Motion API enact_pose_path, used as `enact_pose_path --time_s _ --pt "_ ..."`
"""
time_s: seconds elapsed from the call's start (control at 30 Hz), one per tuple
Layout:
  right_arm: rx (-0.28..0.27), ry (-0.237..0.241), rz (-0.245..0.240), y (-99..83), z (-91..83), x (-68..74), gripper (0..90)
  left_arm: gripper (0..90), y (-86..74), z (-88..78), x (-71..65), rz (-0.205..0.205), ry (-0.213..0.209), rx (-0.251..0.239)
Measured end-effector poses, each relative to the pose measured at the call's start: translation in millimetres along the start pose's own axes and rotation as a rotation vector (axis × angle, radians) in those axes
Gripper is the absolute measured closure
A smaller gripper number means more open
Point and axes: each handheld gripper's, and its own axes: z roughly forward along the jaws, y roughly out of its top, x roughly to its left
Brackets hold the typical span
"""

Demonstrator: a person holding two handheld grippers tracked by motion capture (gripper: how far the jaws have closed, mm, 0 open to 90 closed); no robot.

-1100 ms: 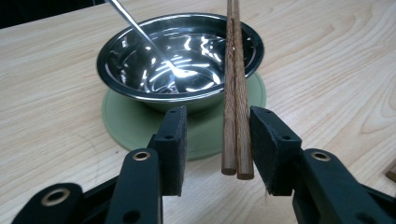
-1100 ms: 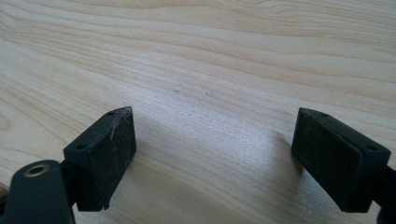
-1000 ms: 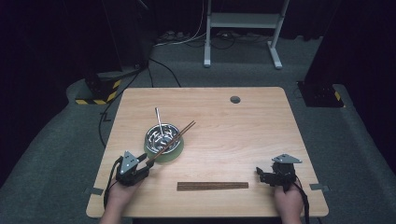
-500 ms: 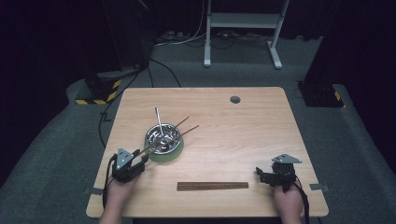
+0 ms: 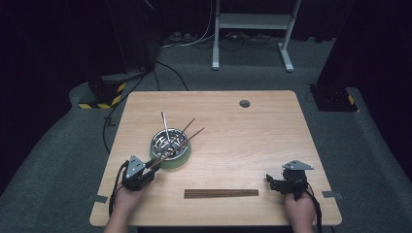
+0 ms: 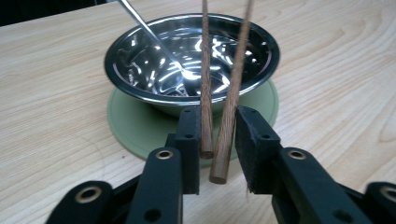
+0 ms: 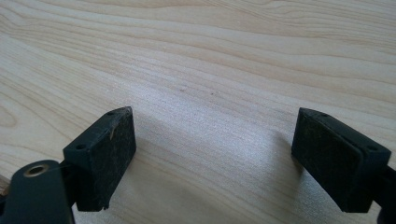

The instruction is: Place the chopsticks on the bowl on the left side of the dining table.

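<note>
The left gripper [image 6: 218,140] sits low over the table [image 5: 243,145], its two black pads close together with a pair of brown wooden chopsticks [image 6: 219,93] between them. The left stick lies against the left pad; the right stick leans toward the right pad, and its blunt cut end hangs a little lower than its mate's. Whether both sticks are truly pinched or just resting between the pads cannot be told. From the pads the chopsticks run forward and up across the rim of a steel bowl [image 6: 140,51], spreading apart as they go; in the high view their far tips [image 5: 194,128] poke out past the bowl's far side. They are round, plain and dark-grained.

The bowl is polished and mirror-bright inside, and stands on a round pale-green mat [image 6: 135,130] that shows all round its base. A thin metal utensil [image 6: 154,37] rests inside, its handle slanting out over the rim.

In the high view the left gripper [image 5: 141,171] is at the near left of the table, just beside the mat. A flat dark wooden strip [image 5: 221,193] lies near the front edge. The right gripper [image 5: 277,183] rests near the front right, well apart from the bowl; its jaws stand wide apart over bare wood, holding nothing [image 7: 215,154].
</note>
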Motion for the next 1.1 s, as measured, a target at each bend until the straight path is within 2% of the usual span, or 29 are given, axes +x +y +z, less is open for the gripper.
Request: enact_pose_path --time_s 0.1,0.27,0.33,0.43,0.47,0.5,0.57,0.7,0.9,1.0,1.03,1.1 --pt "0.0 -0.002 0.0 0.0 0.0 0.1 13.3 76.2 -0.8 -1.2 -3.4 -0.005 -0.019 -0.013" --pt "0.0 -0.001 0.0 0.0 0.0 0.1 13.2 76.4 -2.1 -4.3 -7.2 -0.025 -0.073 -0.041" --pt "0.0 -0.001 0.0 0.0 -0.1 0.1 13.2 76.4 -2.4 -7.1 -9.2 -0.013 -0.082 -0.041" --pt "0.0 -0.001 0.0 0.0 -0.1 0.1 13.3 76.4 -2.8 -11.8 -3.8 -0.019 -0.104 -0.039" --pt "0.0 -0.002 0.001 -0.1 -0.1 0.2 13.3 76.3 -1.6 -16.3 3.2 0.059 -0.107 0.024" --pt "-0.001 -0.002 -0.002 -0.1 -0.1 0.1 13.3 76.3 -1.8 -16.0 4.1 0.059 -0.108 0.024" --pt "-0.002 -0.001 -0.004 -0.2 0.0 0.1 13.3 75.9 -2.6 -15.7 5.8 0.058 -0.103 0.034" --pt "0.009 0.009 0.001 0.2 -0.8 0.4 13.3 67.8 -2.9 -14.4 7.8 0.051 -0.087 0.043" --pt "0.006 0.007 0.001 0.1 -0.6 0.5 13.3 59.3 -4.1 -13.7 7.8 0.056 -0.033 0.058" --pt "0.008 0.009 0.0 0.2 -0.8 0.5 13.3 58.4 -4.1 -14.4 11.6 0.033 -0.002 0.054" --pt "0.008 0.009 0.0 0.2 -0.8 0.5 13.4 58.1 -4.7 -12.8 10.3 -0.004 0.004 0.031" --pt "0.009 0.012 0.0 0.1 -0.9 0.8 13.4 57.8 -4.3 -13.8 13.6 -0.005 0.023 0.043"
